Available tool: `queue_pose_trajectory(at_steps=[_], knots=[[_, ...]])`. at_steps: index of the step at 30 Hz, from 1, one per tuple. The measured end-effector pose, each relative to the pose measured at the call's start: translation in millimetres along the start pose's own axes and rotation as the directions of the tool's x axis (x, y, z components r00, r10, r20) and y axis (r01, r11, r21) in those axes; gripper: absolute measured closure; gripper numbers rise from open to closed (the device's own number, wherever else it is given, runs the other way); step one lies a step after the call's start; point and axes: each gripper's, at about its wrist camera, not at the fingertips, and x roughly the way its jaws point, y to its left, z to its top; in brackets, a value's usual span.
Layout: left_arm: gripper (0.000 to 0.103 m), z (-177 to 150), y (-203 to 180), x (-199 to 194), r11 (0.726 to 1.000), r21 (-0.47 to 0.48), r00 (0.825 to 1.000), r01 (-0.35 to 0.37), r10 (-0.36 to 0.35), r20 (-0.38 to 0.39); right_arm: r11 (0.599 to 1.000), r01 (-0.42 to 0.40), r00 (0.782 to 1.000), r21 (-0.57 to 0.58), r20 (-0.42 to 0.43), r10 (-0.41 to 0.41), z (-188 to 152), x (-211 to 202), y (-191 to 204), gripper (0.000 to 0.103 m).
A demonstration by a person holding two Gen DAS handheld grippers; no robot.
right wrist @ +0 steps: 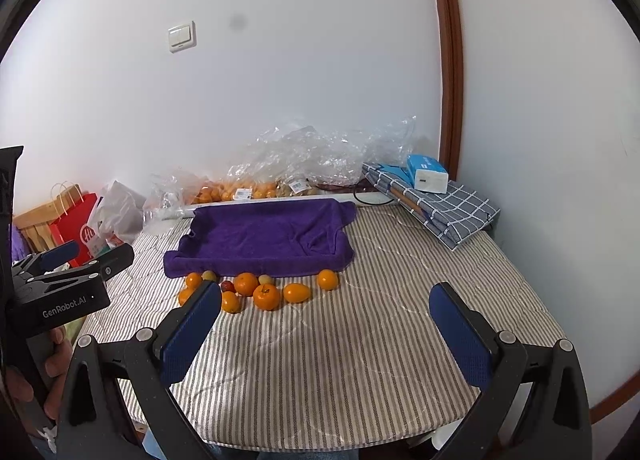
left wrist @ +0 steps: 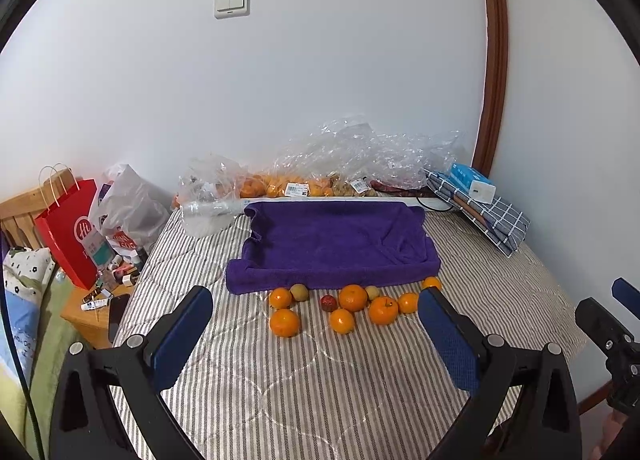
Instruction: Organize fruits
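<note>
Several oranges (left wrist: 353, 297) (right wrist: 267, 297) lie loose on the striped table cover, mixed with two small brownish-green fruits (left wrist: 299, 292) (right wrist: 265, 280) and one small red fruit (left wrist: 329, 303) (right wrist: 228, 286). They sit just in front of a tray draped in a purple towel (left wrist: 340, 244) (right wrist: 260, 238). My left gripper (left wrist: 316, 312) is open, held back from the fruits with nothing between its blue pads. My right gripper (right wrist: 326, 306) is open too, over bare cloth to the right of the fruits. The left gripper's body (right wrist: 60, 292) shows at the left edge of the right wrist view.
Clear plastic bags of more oranges (left wrist: 280, 184) (right wrist: 240, 190) lie against the wall. A folded checked cloth (left wrist: 480, 212) (right wrist: 440, 208) with a blue tissue pack (left wrist: 472, 182) sits at the back right. A red paper bag (left wrist: 68, 232) and a cluttered wooden stand (left wrist: 96, 308) are at the left.
</note>
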Motion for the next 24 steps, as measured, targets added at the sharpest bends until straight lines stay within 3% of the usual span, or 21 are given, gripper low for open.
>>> queue_pose_trajectory(at_steps=[24], knots=[[0.0,0.2,2.2,-4.5,1.0,-0.003,1.0,0.014,-0.014,0.011,1.0,-0.014,1.0,-0.002,0.006,0.014,-1.6,0.0,5.0,0.0]])
